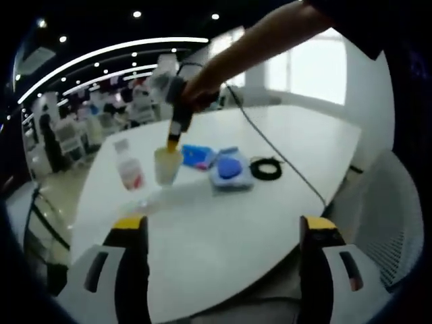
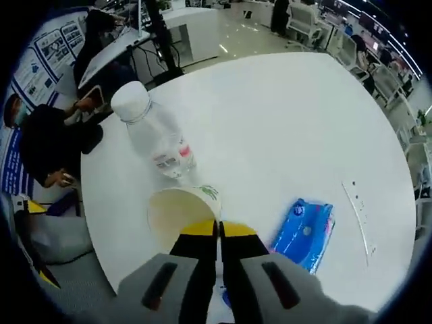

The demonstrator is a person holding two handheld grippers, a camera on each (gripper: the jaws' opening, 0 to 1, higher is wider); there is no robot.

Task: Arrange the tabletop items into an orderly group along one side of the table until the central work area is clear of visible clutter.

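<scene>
On the white table (image 1: pixel 223 236) stands a pale paper cup (image 1: pixel 167 165), with a clear plastic bottle (image 1: pixel 128 165) with a red label just left of it. My right gripper (image 1: pixel 173 144), held by a person's arm reaching in from the upper right, comes down onto the cup's rim. In the right gripper view its jaws (image 2: pixel 217 229) are shut on the rim of the cup (image 2: pixel 177 212), with the bottle (image 2: pixel 155 135) right behind it. My left gripper (image 1: pixel 223 226) hangs open over the near table edge, holding nothing.
A blue tissue pack (image 1: pixel 198 155) (image 2: pixel 305 233), a white box with a blue top (image 1: pixel 229 170) and a coiled black cable (image 1: pixel 265 167) lie right of the cup. A mesh chair (image 1: pixel 385 223) stands at the table's right. People sit beyond the far edge (image 2: pixel 47 145).
</scene>
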